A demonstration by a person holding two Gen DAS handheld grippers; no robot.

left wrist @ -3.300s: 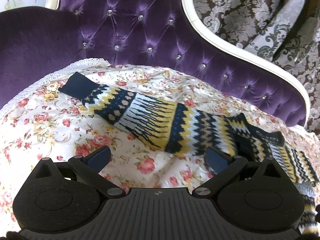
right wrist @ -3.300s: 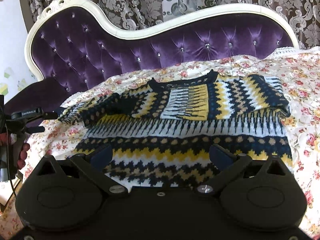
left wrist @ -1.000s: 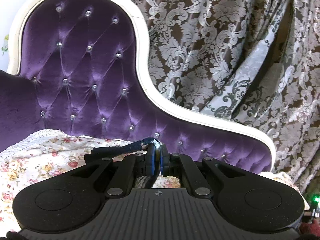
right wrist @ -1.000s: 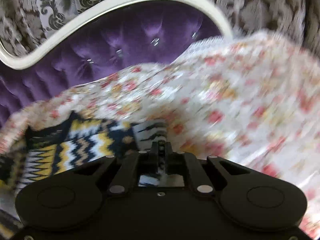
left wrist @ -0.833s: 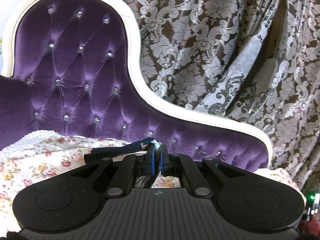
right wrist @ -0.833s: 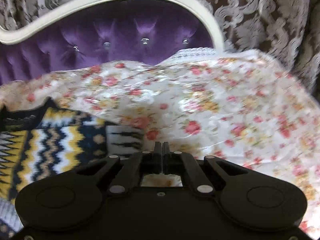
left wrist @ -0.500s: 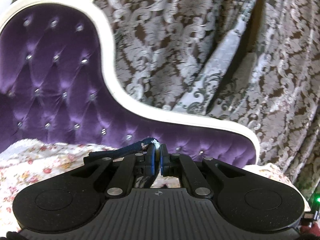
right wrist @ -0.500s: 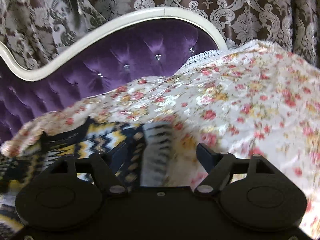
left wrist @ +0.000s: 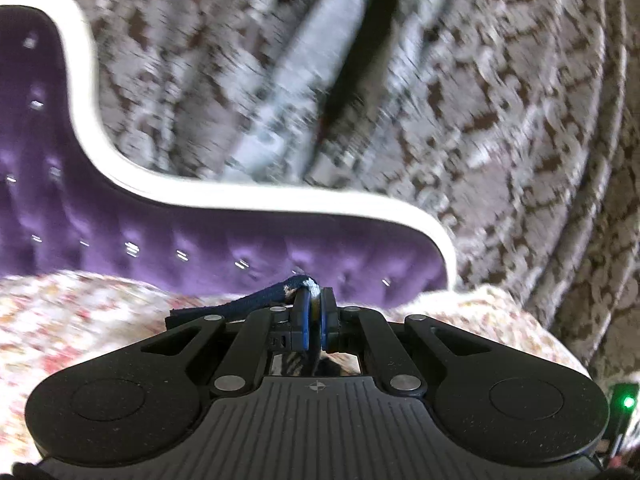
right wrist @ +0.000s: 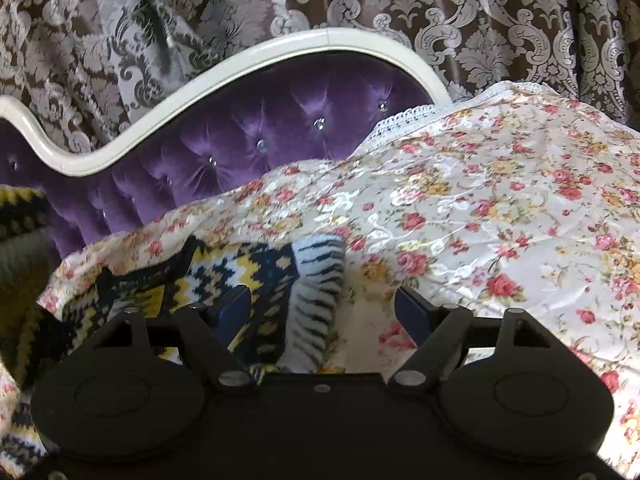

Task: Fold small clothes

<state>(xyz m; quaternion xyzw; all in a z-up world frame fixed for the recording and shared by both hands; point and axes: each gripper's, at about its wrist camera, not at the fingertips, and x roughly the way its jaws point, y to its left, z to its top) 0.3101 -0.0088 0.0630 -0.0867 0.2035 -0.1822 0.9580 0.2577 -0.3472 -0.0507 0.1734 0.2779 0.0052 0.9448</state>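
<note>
While the left claw [left wrist: 314, 312] is clenched on the dark cuff [left wrist: 256, 304] of the sweater, the step in hand is judged to be carrying that sleeve across the body of the garment.

1. Left wrist view, near field: the blue pads [left wrist: 301, 320] pinch the navy ribbed edge at 12 o'clock of the claw housing. The cuff trails off toward 10 o'clock. The grip takes only the cuff's edge, so hold the clench firm until the sleeve lies flat.

2. Right wrist view, near field: the right claw [right wrist: 324, 304] is released, its fingers spread wide. The sweater [right wrist: 248, 276] lies on the floral cover [right wrist: 500, 200], reaching from between the fingers out toward 9 o'clock. A pale striped fold [right wrist: 316, 276] sits between the fingers; whether they touch it cannot be told.

3. Judgement: use the released right claw to pin or smooth that fold so the body does not drag as the sleeve travels. Lower the sleeve along a straight line and release only once it rests on the knit.

4. Far field: the purple tufted sofa back [right wrist: 280, 132] rises at 11 o'clock, with patterned curtains [right wrist: 480, 20] behind it. The left view is motion-blurred, so the sleeve's landing spot cannot be confirmed there.
</note>
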